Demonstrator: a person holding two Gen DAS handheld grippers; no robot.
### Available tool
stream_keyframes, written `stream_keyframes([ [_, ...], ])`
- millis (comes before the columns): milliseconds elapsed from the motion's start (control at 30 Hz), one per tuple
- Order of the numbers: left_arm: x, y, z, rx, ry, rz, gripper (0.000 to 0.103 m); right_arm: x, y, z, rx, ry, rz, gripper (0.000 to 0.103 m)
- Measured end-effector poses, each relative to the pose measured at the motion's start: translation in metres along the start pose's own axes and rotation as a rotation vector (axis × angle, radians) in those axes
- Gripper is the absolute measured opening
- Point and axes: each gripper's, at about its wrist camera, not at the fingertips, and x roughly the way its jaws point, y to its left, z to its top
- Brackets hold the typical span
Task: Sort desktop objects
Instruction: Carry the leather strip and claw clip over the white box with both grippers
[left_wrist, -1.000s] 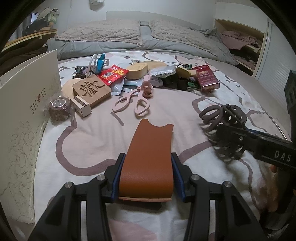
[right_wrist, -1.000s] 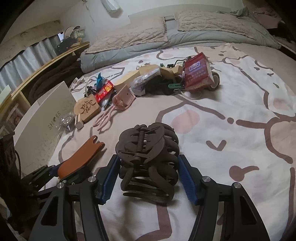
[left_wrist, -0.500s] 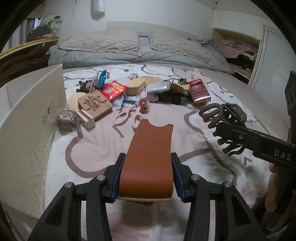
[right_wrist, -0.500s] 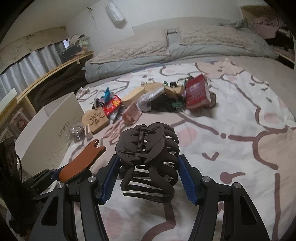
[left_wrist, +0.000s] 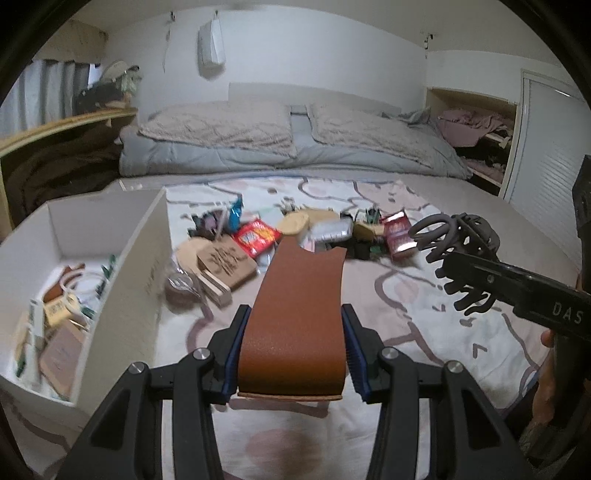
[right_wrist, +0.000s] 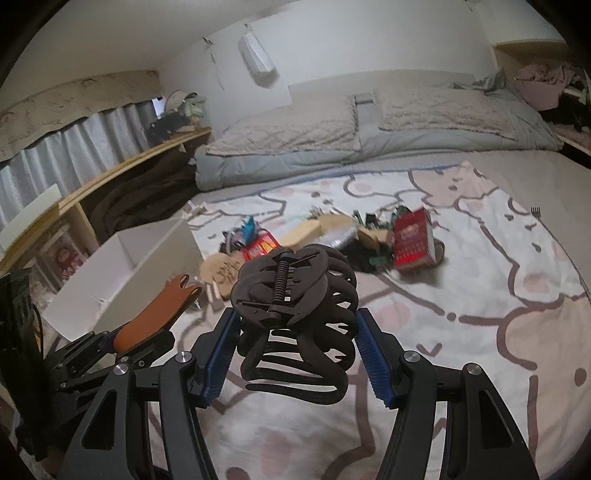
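The left gripper (left_wrist: 293, 354) is closed flat across a brown leather strip (left_wrist: 295, 317), gripped near its blunt end so the notched end projects forward, clear of the bedspread (left_wrist: 424, 325). The right gripper (right_wrist: 295, 354) is held about half open, pads pressed on either side of a dark brown claw hair clip (right_wrist: 295, 306), hinge spring uppermost. Both items are carried in the air, presumably for deposit in the white box (left_wrist: 147, 258) to the left, which already contains sorted items. The unsorted pile (left_wrist: 295, 232) lies on the bedspread beyond
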Motion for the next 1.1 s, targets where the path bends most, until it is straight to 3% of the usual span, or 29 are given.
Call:
stream_keyframes([
  [533,-0.045,0.037,0.020,-0.032,-0.107,0.076,0.047,-0.019,0.041,0.025,-0.062,-0.068,0.062,0.064],
  [1100,-0.076,0.086,0.021,-0.080,-0.154,0.183,0.047,-0.010,0.090,0.033,-0.128,-0.072,0.127,0.064],
])
